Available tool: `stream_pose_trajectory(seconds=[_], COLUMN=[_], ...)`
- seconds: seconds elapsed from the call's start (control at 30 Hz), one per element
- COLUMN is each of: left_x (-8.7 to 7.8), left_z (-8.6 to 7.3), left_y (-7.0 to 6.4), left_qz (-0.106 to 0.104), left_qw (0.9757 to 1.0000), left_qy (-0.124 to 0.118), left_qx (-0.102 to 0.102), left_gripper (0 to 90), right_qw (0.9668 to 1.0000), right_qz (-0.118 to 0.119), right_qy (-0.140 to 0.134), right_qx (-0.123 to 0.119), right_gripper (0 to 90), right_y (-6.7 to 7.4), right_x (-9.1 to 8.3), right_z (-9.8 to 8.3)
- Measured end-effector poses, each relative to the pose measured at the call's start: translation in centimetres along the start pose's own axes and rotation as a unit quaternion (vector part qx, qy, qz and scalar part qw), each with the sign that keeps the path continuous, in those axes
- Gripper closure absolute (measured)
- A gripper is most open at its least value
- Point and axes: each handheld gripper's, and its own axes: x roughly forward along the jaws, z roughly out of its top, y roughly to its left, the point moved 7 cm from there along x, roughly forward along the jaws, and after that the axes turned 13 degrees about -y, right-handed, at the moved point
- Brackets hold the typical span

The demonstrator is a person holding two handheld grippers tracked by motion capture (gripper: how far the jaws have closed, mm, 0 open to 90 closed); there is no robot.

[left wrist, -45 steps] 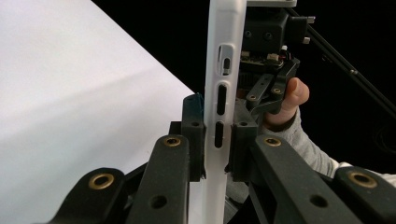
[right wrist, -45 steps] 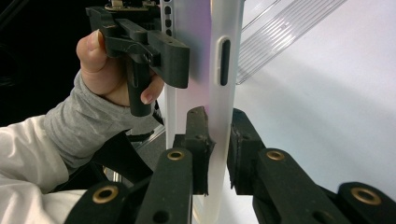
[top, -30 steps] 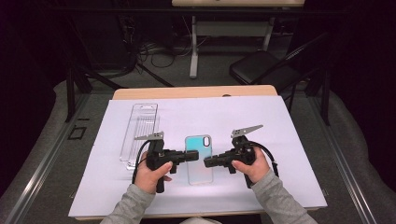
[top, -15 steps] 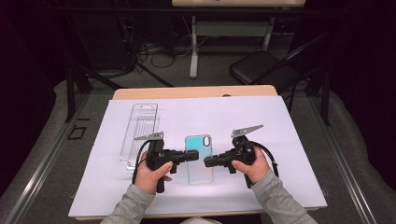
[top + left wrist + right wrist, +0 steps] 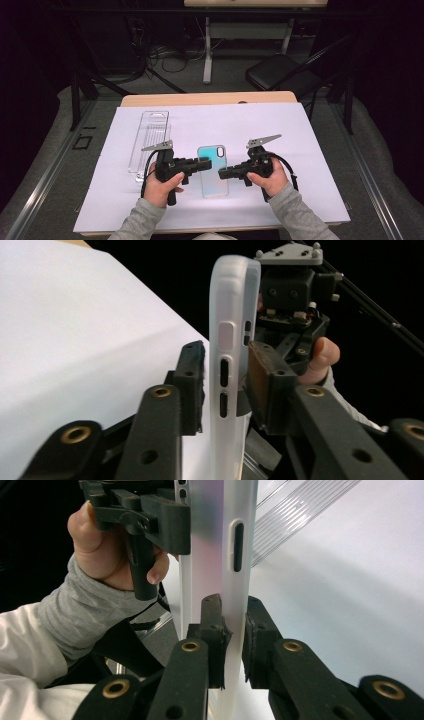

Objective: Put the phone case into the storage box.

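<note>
Jaws of the left gripper (image 5: 204,165) and the right gripper (image 5: 223,173) each pinch a long edge of the phone case (image 5: 214,170), left and right, likely sharing its weight. It sits mid-sheet on the white paper (image 5: 310,165), with a clear plastic package (image 5: 149,142) just left.

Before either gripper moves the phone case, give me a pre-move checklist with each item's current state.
1. Left gripper fingers straddle the phone case edge: ok.
2. Left fingers clamped tight: cannot tell; a small gap shows on one side.
3. Right gripper fingers straddle the opposite edge: ok.
4. Clear plastic package apart from the case: ok.
5. Case lifted off the white sheet: cannot tell.
</note>
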Motion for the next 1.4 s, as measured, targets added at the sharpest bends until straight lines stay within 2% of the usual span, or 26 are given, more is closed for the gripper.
stream_pose_trajectory(seconds=[0.17,0.27,0.4,0.43,0.47,0.53,0.83,1.03,1.13,1.37,1.4], left_x=[-0.2,-0.3,-0.3,-0.3,-0.3,-0.3,-0.4,-0.6,-0.8,-1.0,-1.1], left_z=[0.2,0.3,0.4,0.4,0.4,0.4,0.4,0.6,0.7,0.9,1.0], left_y=[0.2,0.3,0.3,0.3,0.3,0.3,0.5,0.7,0.8,0.9,0.9], left_qz=[0.013,0.027,0.035,0.044,0.044,0.056,0.075,0.091,0.104,0.112,0.116], left_qw=[0.9999,0.9994,0.9989,0.9978,0.9978,0.9961,0.9939,0.9914,0.9885,0.9864,0.9855], left_qy=[-0.006,-0.007,-0.008,-0.007,-0.007,-0.005,-0.005,-0.008,-0.007,-0.010,-0.013], left_qx=[0.005,0.021,0.032,0.049,0.049,0.068,0.081,0.094,0.110,0.120,0.123], left_gripper=[61.7,59.1,57.4,57.0,56.4,55.7,53.5,52.5,52.5,52.5,52.5], right_qw=[0.9999,0.9997,0.9995,0.9993,0.9993,0.9990,0.9980,0.9962,0.9946,0.9925,0.9919], right_qz=[-0.008,-0.020,-0.024,-0.030,-0.030,-0.037,-0.052,-0.069,-0.079,-0.089,-0.093], right_qy=[-0.007,-0.002,-0.004,-0.007,-0.007,-0.007,-0.011,-0.016,-0.022,-0.031,-0.034], right_qx=[-0.006,-0.013,-0.018,-0.021,-0.021,-0.024,-0.033,-0.049,-0.065,-0.078,-0.080], right_gripper=[81.8,81.8,81.8,81.8,81.8,81.8,81.8,81.8,81.8,81.8,81.8], right_y=[-0.1,-0.3,-0.3,-0.4,-0.4,-0.5,-0.6,-0.7,-0.7,-0.6,-0.6], right_x=[0.0,0.0,0.0,0.0,0.0,0.0,0.1,0.0,0.0,0.1,0.1], right_z=[0.1,0.0,0.0,0.0,0.0,0.0,-0.1,-0.1,0.0,0.0,0.0])
